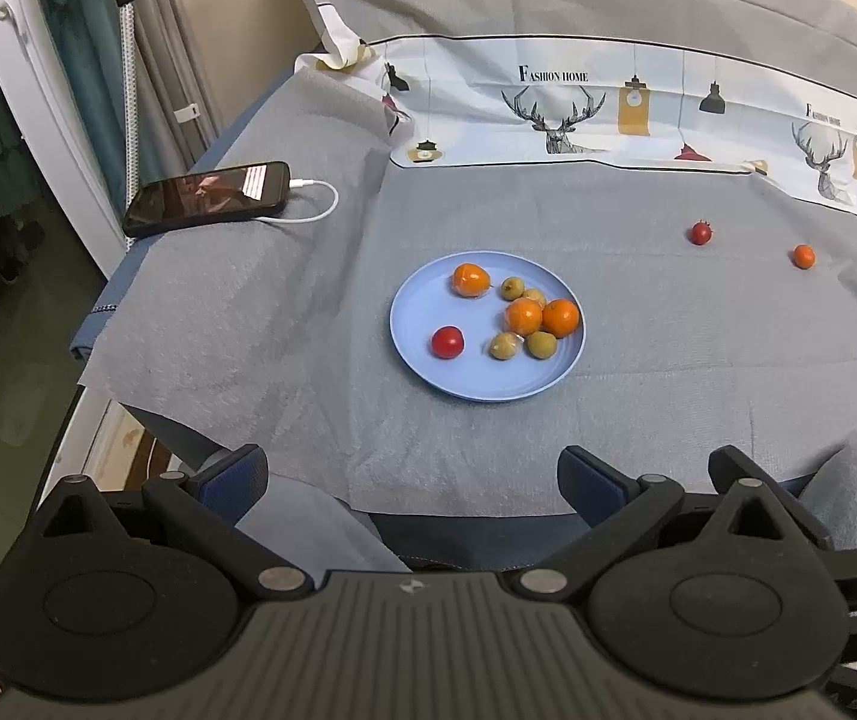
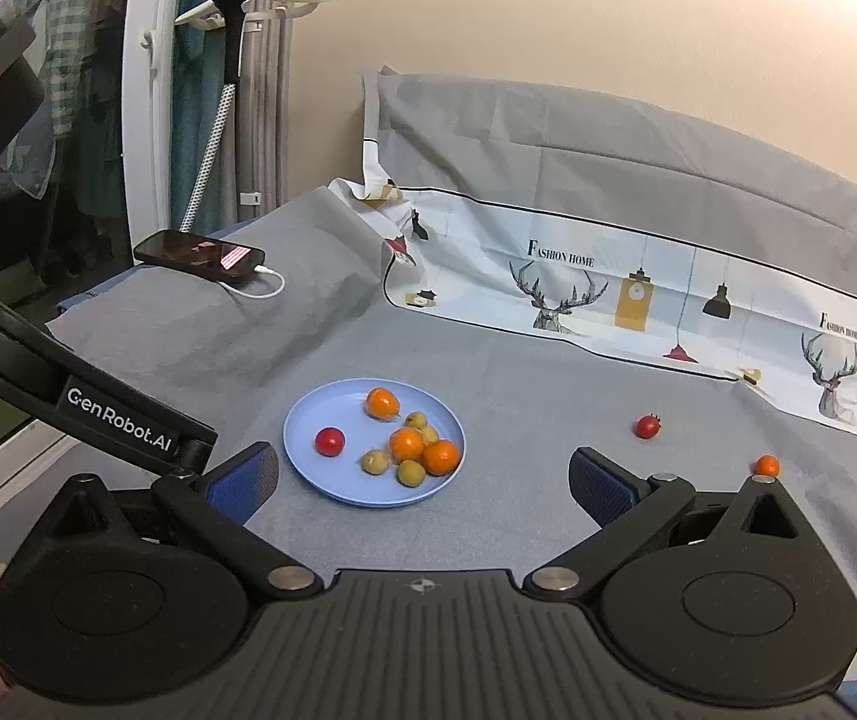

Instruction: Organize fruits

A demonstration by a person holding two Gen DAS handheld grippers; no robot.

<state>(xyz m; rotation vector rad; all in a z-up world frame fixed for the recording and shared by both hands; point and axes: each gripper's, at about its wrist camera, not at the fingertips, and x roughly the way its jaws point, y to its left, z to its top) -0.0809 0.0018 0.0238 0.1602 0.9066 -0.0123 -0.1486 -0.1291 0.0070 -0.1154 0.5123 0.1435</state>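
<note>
A light blue plate [image 1: 422,372] [image 2: 314,474] sits mid-table on the grey cloth. It holds three orange fruits [image 1: 561,317] [image 2: 440,456], a red tomato [image 1: 447,341] [image 2: 330,441] and several small yellow-green fruits [image 1: 541,344] [image 2: 411,472]. A loose red fruit [image 1: 700,233] [image 2: 647,426] and a loose small orange [image 1: 803,256] [image 2: 766,465] lie on the cloth to the right. My left gripper [image 1: 410,477] is open and empty, near the table's front edge. My right gripper [image 2: 422,480] is open and empty, hovering just before the plate.
A black phone [image 1: 207,198] [image 2: 199,254] on a white cable lies at the back left. A printed deer-pattern cloth [image 1: 608,108] [image 2: 638,294] runs along the back. The table edge drops off at the left. The left gripper's arm [image 2: 122,420] crosses the right view's left side.
</note>
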